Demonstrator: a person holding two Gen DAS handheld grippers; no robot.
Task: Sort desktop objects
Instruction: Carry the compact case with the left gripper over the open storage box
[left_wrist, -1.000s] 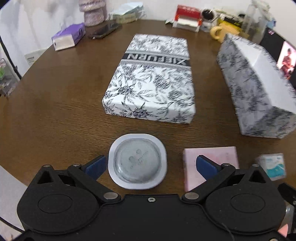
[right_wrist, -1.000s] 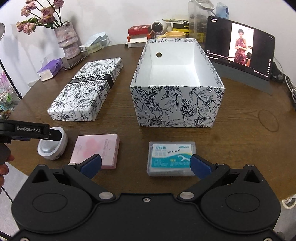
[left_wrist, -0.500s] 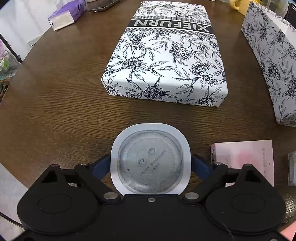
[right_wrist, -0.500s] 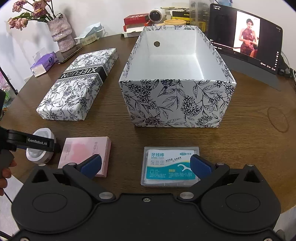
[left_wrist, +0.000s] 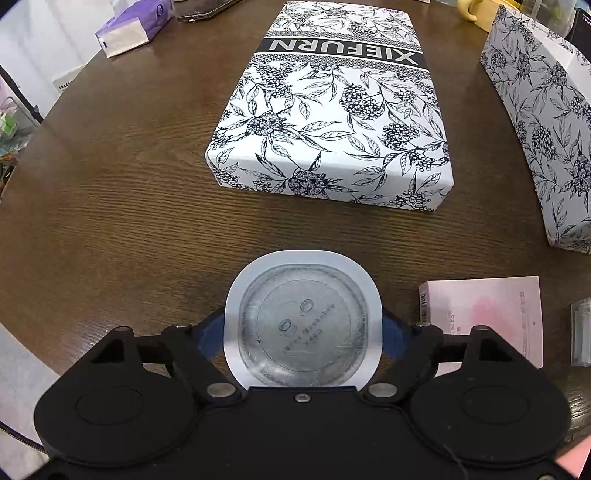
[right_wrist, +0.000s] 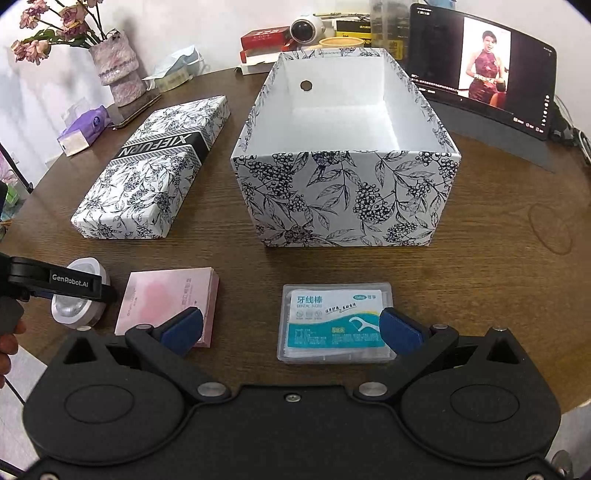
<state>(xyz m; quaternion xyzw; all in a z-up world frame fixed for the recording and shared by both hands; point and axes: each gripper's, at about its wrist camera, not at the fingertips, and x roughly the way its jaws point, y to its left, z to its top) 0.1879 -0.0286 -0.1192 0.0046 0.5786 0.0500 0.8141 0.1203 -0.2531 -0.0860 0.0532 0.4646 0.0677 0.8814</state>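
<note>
The open storage box, white inside with a black berry-and-leaf print outside, stands upright near the middle of the round wooden table, with nothing visible inside it. Just to its left, apart from it, lies its flat lid, printed the same way and crossed by a black band reading XIEFURN. Behind the box on the right a tablet leans upright with a video on its screen.

Nearer the table's front edge three small things lie in a row. The pink notepad sits in the middle. To its right, well apart, is the clear dental floss case with a blue and white label. To its left is the small round container, white-rimmed with a clear lid.

The left gripper has its blue pads on either side of the round container and looks closed against its rim; the container appears to rest on the table. The right gripper is spread wide, its left pad over the notepad's corner, its right pad over the floss case's edge, holding neither
</note>
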